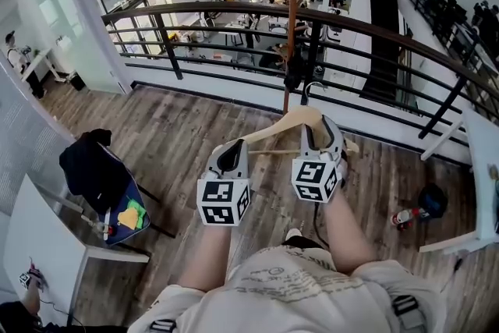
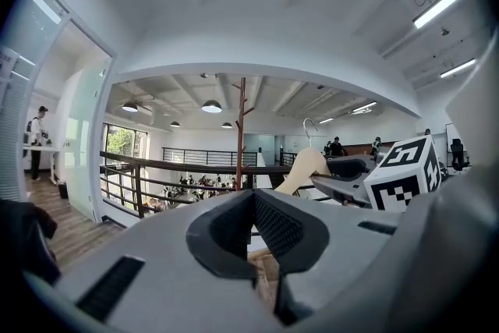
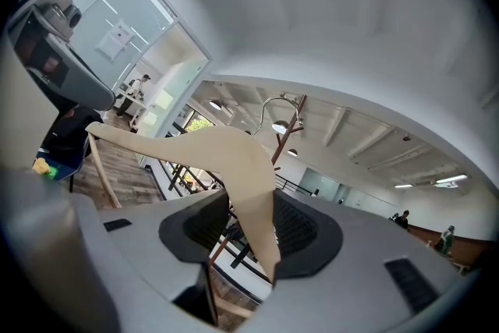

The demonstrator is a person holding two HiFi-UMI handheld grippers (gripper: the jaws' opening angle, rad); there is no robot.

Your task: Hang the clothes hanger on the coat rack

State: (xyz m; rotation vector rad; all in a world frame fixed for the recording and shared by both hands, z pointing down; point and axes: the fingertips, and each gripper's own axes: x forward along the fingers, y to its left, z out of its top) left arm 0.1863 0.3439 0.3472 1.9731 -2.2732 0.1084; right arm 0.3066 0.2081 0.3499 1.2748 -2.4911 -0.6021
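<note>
I have the clothes hanger (image 1: pixel 273 132) carried between both sets of jaws, chest-high above the wooden floor (image 1: pixel 179 136). My right gripper (image 1: pixel 320 129) is clamped on it close to the neck. In the right gripper view the pale wooden shoulder (image 3: pixel 226 156) runs down between the two pads, which are drawn in tight on it. My left gripper (image 1: pixel 232 152) has its jaws narrow. In the left gripper view a strip of light wood sits low between them, and I take that for the hanger's left tip, though the sight of it is poor.

The hanger's long axis lies across me, from 9 o'clock to 3 o'clock. Its wire hook (image 1: pixel 312 92) rises from the middle and points away to 12 o'clock. The coat rack (image 1: pixel 292 19) stands at 12 o'clock too: a thin brown pole (image 2: pixel 240 129) just this side of the curved railing (image 1: pixel 195 12). It is near the hook but apart from it.

My right gripper is the nearer one to the pole, almost in line with it, and my left sits off toward 9 o'clock. I judge that the hook has yet to be lifted to one of the short branches high on the pole, so the right side should lead the reach.
</note>
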